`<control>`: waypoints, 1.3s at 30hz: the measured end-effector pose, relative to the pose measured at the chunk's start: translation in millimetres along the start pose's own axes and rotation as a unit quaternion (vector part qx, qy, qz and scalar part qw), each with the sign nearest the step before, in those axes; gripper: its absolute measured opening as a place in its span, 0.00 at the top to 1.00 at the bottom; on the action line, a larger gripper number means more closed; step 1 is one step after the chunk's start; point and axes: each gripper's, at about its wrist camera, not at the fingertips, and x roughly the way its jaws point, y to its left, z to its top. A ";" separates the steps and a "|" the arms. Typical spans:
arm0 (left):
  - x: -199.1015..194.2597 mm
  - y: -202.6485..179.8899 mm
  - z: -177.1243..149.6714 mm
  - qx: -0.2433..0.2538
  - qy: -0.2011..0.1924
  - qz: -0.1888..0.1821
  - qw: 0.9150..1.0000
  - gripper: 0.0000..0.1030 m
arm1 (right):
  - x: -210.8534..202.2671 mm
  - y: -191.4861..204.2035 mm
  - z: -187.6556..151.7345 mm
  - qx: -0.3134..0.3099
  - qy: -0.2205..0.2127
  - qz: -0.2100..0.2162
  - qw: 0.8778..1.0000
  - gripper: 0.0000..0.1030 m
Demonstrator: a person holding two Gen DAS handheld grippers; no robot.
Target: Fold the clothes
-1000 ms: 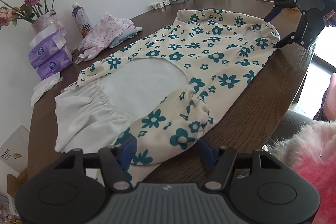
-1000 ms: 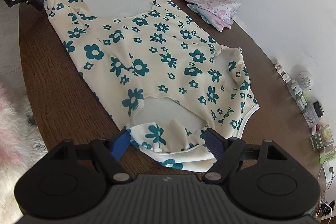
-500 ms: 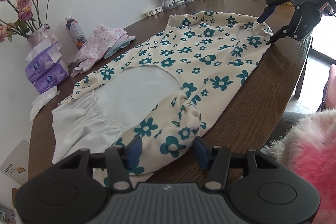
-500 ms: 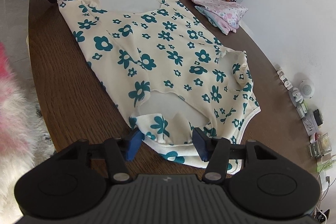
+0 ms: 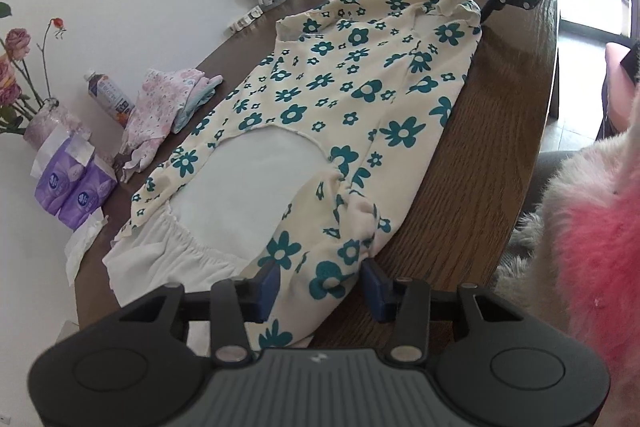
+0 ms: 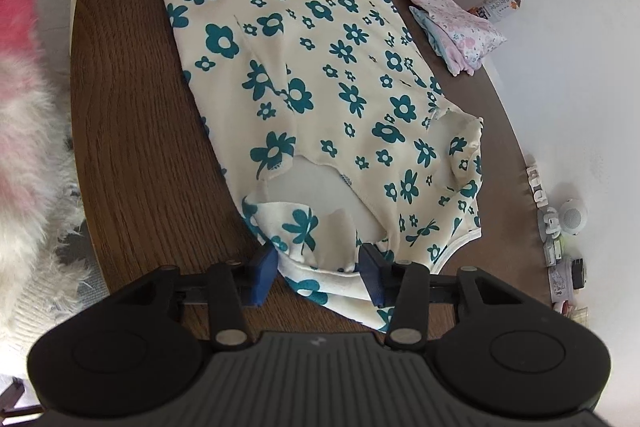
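Nearest in the left wrist view, the left hand-held gripper (image 5: 320, 285) straddles one end of the flowered garment (image 5: 340, 115). Its blue fingers (image 5: 267, 281) sit on either side of a bunched fold of cream cloth, and the jaws are closing with the cloth between them; the pads do not look pressed tight yet.

In the right wrist view, the right hand-held gripper (image 6: 318, 277) does the same at the opposite end. Its jaws are closing around the hem, with a little slack at each blue pad (image 6: 264, 279).

The garment lies flat and stretched along the dark wooden tabletop (image 5: 492, 147), close to the near edge, cream with teal flowers and a white lining showing at the cut-outs. A pink and white fluffy sleeve (image 5: 588, 247) fills the side of the left view.

Farther back, beside the garment but apart from it, sits a small pile of folded pink clothes (image 5: 164, 107). Behind that stand a drink bottle (image 5: 110, 97), purple tissue packs (image 5: 72, 187) and a vase of roses (image 5: 24, 83) against the white wall.
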 end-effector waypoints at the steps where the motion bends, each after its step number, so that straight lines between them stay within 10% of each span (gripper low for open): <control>1: 0.2 -0.4 0.8 0.005 0.003 -0.001 1.000 0.57 | 0.3 1.1 1.6 -0.012 0.003 0.000 1.000 0.59; 11: 4.6 -3.8 11.9 0.026 0.032 -0.016 0.999 0.75 | 4.1 4.9 6.4 -0.105 0.029 0.024 0.994 0.59; 20: 6.1 -7.5 14.6 0.009 0.044 -0.002 0.999 0.81 | 7.8 6.1 3.6 -0.143 0.021 0.044 0.988 0.83; 39: -1.0 3.5 17.5 -0.021 0.025 0.031 0.999 0.96 | 4.0 11.3 -0.9 -0.143 -0.015 -0.023 0.989 0.92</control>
